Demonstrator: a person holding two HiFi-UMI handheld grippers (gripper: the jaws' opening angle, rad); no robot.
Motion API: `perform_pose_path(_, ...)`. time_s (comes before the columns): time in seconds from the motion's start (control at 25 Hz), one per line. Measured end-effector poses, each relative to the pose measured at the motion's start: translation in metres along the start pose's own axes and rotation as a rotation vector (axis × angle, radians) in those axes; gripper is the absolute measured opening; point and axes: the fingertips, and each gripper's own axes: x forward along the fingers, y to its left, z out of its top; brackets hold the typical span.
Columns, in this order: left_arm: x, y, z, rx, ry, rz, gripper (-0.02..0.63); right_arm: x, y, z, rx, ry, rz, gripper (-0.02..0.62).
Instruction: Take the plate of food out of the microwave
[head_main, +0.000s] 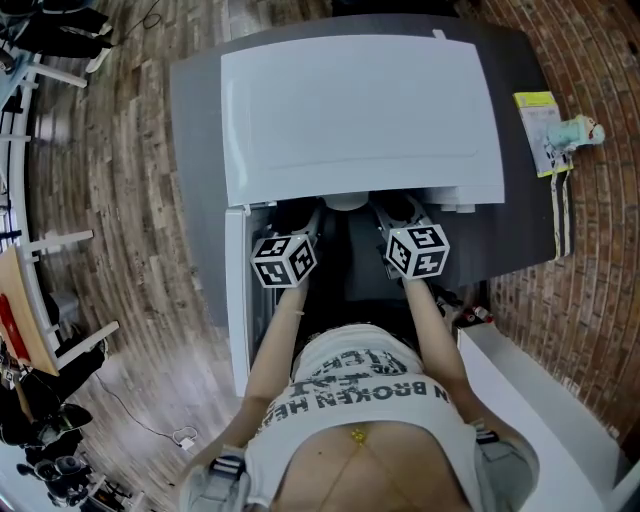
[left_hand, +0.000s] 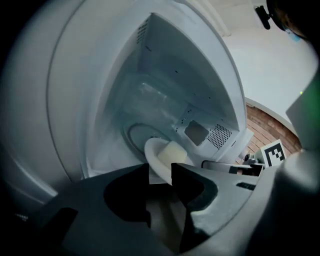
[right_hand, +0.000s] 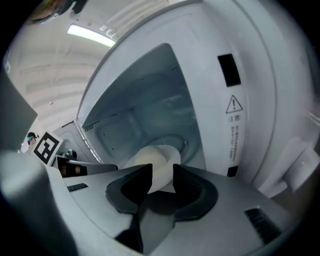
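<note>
The left gripper (left_hand: 160, 172) and the right gripper (right_hand: 162, 175) are opening their jaws, each touching the rim of the round plate (left_hand: 156, 154) inside the microwave (head_main: 360, 110); its walls (left_hand: 165, 85) are sitting close around, food (left_hand: 173, 151) facing up

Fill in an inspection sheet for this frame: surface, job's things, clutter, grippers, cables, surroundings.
Surface: dark grey table, carrying the microwave.
Job's things: white microwave, door open; plate with pale food inside it.
Clutter: yellow pack and pale-green item at the table's right edge.
Grippers: left hand-held gripper and right hand-held gripper both reach into the microwave, pads on the plate's rim; the jaws of both are opening.
Cables: white plug with a thin cable on the floor.
Surroundings: wood floor, brick floor, white counter.
</note>
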Motion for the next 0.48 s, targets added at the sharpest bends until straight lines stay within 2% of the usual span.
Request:
perform_pose_path(0.28,0.012,0.010,-0.003,-0.049,0.002,0.013,0.144,0.006,-0.013,-0.001,0.277,-0.053,0.016,0.137)
perform_pose_path(0.36,0.015,0.012,-0.003,-0.066,-0.002,0.016,0.146,0.009,-0.016,-0.001,0.305,-0.055,0.017,0.137)
perform_pose_path(0.48,0.017,0.017,0.000,-0.125,-0.032,0.014,0.146,0.014,-0.016,-0.005,0.278,-0.036,0.015,0.138)
